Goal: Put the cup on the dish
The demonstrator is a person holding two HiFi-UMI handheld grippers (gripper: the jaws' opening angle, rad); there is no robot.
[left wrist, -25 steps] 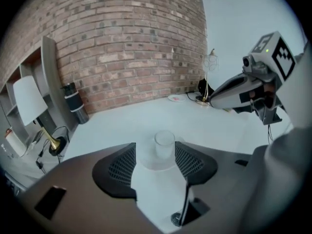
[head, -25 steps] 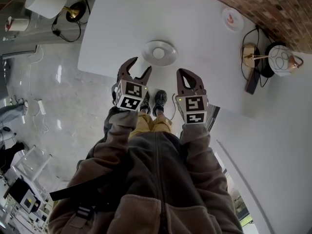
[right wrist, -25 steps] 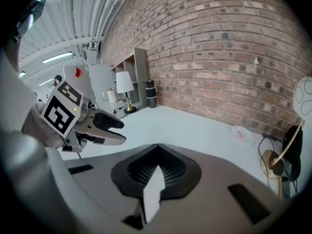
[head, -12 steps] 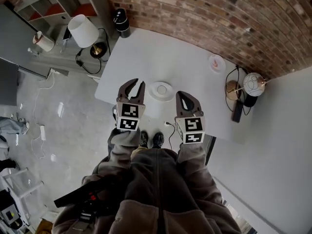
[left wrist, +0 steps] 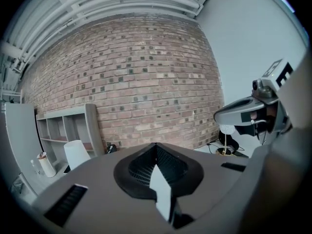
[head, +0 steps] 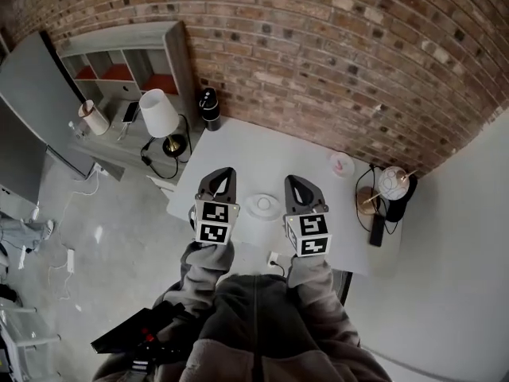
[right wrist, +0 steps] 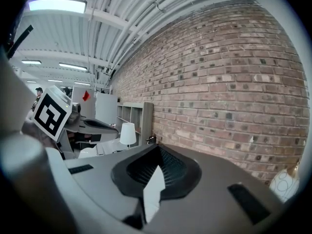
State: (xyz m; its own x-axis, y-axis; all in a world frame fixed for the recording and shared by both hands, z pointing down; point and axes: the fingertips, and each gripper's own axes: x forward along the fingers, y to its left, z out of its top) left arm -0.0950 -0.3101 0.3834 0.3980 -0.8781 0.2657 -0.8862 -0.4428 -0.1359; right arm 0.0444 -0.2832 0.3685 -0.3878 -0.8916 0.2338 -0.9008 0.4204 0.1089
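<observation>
I held both tools up over the near edge of the white bench (head: pixel 262 146), pointing toward the brick wall (head: pixel 334 46). My left tool (head: pixel 223 172) had its jaws pressed together with nothing caught in them, and my right tool (head: pixel 296 181) was pressed together and empty as well. The dish (head: pixel 263 206) lay flat on the bench between the two tools, a round white plate with a raised centre, so it had no long axis to speak of. The cup (head: pixel 341 164) stood well apart from it, farther back and to my right, near the wall side of the bench. From above it showed as a small pale round with a pinkish patch; it was too small for me to tell which way any handle pointed. The only print I could make out was the black-and-white square markers on the tools' cubes. A white-shaded lamp (head: pixel 157 111) stood off the bench's left end.
</observation>
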